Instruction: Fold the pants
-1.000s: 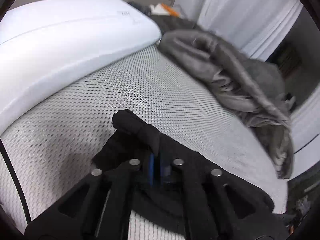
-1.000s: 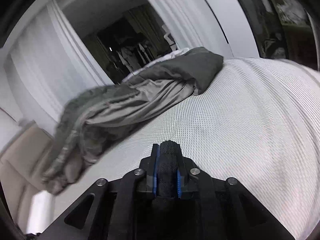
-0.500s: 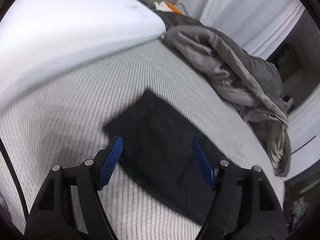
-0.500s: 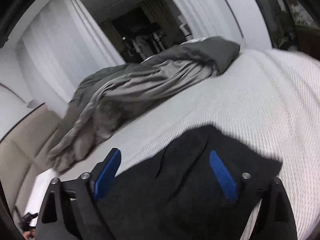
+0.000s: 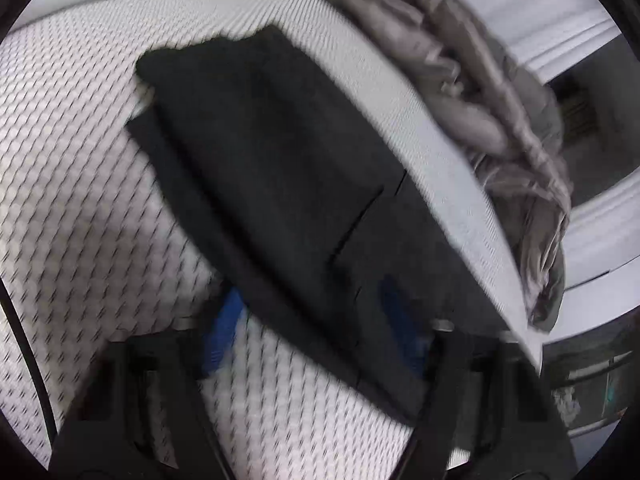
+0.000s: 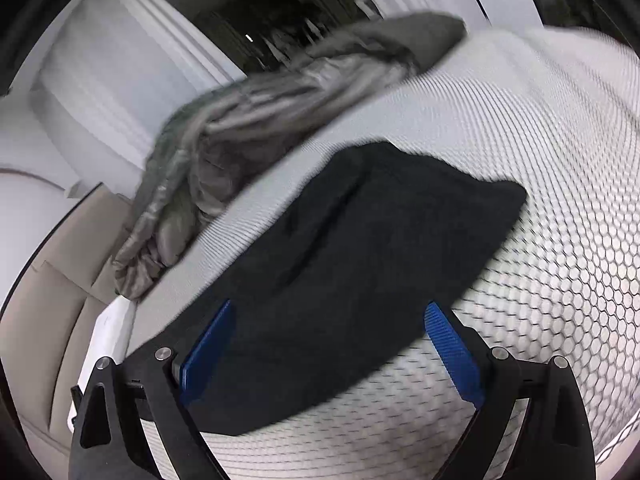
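- We see the black pants (image 5: 280,184) lying folded into a flat, roughly rectangular stack on the white honeycomb-patterned bed cover (image 5: 72,200), with an upper layer ending in a straight edge partway along the layer beneath it.
- In the left wrist view the pants run diagonally from upper left to lower right, and their near end passes in front of our left gripper (image 5: 312,332).
- The left gripper's jaws are closing; the pants' near edge lies between its blue pads (image 5: 222,330), yet we see the pads standing clear on either side of the cloth, not pressing it. This picture is smeared by motion, so we would not swear to the gap at the right-hand pad.
- Our right gripper (image 6: 332,356) is spread wide, its blue pads (image 6: 208,354) set far apart, with the near part of the pants (image 6: 360,260) lying between and beneath them and no cloth pinched.
- In the right wrist view the far corner of the pants reaches toward the right, onto bare bed cover (image 6: 560,240).
- A rumpled grey blanket (image 5: 480,92) lies along the far edge of the bed, near the pants but apart from them, with a strip of cover between.
- Behind the blanket (image 6: 248,120) hang white curtains (image 6: 112,80), and a beige upholstered surface (image 6: 52,320) shows at the left of the right wrist view.
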### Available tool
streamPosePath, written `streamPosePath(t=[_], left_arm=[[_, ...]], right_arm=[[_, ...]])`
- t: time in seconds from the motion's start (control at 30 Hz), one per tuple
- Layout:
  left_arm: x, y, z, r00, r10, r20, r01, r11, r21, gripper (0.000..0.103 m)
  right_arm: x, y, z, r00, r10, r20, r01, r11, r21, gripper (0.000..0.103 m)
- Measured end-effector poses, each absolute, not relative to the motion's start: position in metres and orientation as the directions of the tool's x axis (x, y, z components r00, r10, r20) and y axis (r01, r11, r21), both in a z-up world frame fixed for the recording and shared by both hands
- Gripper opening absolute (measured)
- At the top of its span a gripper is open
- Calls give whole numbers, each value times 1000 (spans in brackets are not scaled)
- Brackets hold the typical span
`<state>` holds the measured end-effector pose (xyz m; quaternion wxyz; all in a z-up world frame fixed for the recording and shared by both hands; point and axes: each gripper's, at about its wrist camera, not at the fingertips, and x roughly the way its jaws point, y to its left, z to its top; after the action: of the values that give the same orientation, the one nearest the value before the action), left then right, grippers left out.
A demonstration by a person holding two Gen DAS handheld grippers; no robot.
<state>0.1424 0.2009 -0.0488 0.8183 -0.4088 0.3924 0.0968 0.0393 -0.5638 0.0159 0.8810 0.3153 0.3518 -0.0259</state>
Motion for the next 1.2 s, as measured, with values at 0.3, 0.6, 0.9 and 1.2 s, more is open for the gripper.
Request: streamPosePath(t=[0.3,0.6,0.9,1.2], left_arm=[[119,229,-22,672,45,-739,-546,705,-453,4],[94,240,-28,673,30,-739,-547,692,-471,4],[50,250,-30,584,95,-806,-591,730,-343,26],[27,238,15,676,135,-725,-549,748,-372,67]], right_arm=[[38,-611,-20,797,268,-541,277,634,722,96],[72,-590,-21,815,196,-546,319,634,704,16],[17,-584,-19,746,177,-642,341,727,596,32],[2,-631,-13,787,125,-604,426,599,678,52]])
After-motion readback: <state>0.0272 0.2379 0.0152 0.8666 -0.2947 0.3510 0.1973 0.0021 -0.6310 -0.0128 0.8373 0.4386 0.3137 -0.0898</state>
